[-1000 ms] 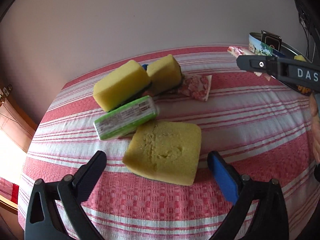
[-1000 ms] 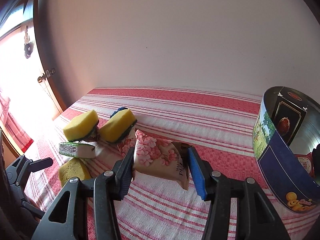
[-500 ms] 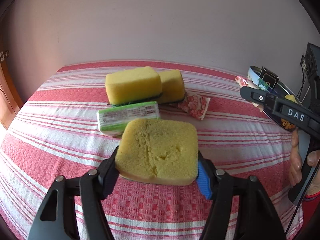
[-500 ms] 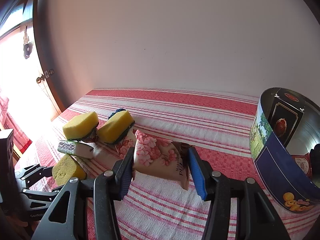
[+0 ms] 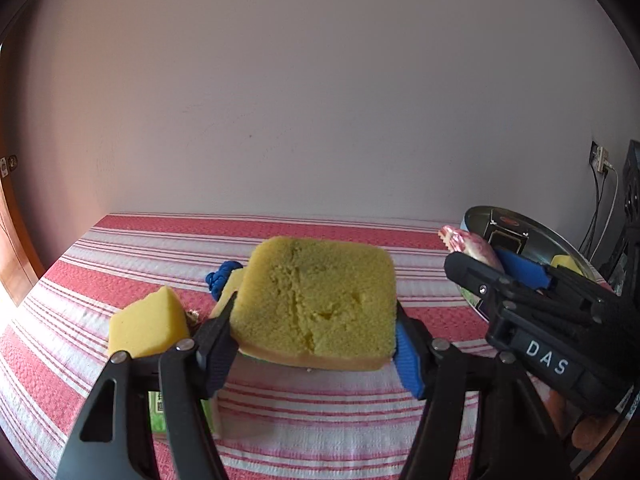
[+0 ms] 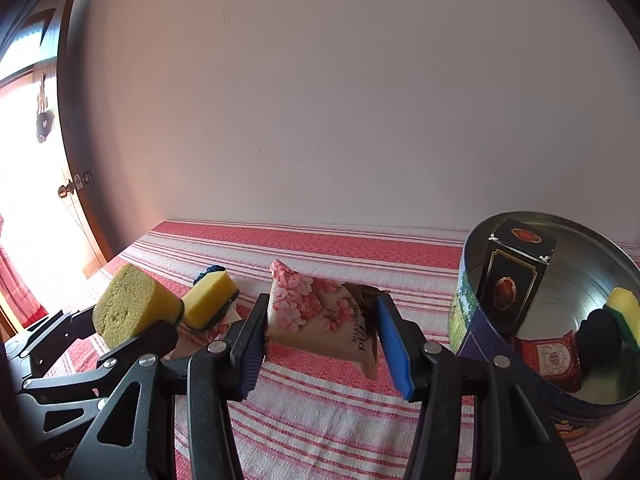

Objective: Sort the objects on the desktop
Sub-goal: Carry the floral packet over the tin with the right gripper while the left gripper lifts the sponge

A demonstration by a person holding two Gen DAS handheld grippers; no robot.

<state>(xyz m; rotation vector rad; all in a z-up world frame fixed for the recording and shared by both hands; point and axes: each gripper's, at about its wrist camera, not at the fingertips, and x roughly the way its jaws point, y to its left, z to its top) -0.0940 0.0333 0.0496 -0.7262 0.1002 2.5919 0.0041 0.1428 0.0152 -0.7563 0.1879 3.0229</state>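
Observation:
My left gripper (image 5: pixel 314 320) is shut on a worn yellow sponge (image 5: pixel 316 300) and holds it in the air above the red-and-white striped tablecloth (image 5: pixel 320 408). The right wrist view shows the same sponge (image 6: pixel 128 308) at the left, between the left gripper's black fingers. My right gripper (image 6: pixel 323 308) is shut on a floral marshmallow packet (image 6: pixel 320 316), held off the cloth just left of a round tin (image 6: pixel 472 320). In the left wrist view the right gripper (image 5: pixel 478 258) with the packet (image 5: pixel 468 242) is in front of the tin (image 5: pixel 520 220).
On the cloth lie a yellow sponge (image 5: pixel 148 324), another sponge (image 6: pixel 210 298) with a blue knotted thing (image 5: pixel 222 274) behind it, and a green packet (image 5: pixel 158 412). The tin holds a black box (image 6: pixel 512 276), a red packet (image 6: pixel 552 356), a sponge (image 6: pixel 624 308) and a dark scrubber (image 6: pixel 600 336).
My left gripper closed on the worn sponge and lifted it off the cloth. My right gripper rose a little with the floral packet, nearer the tin.

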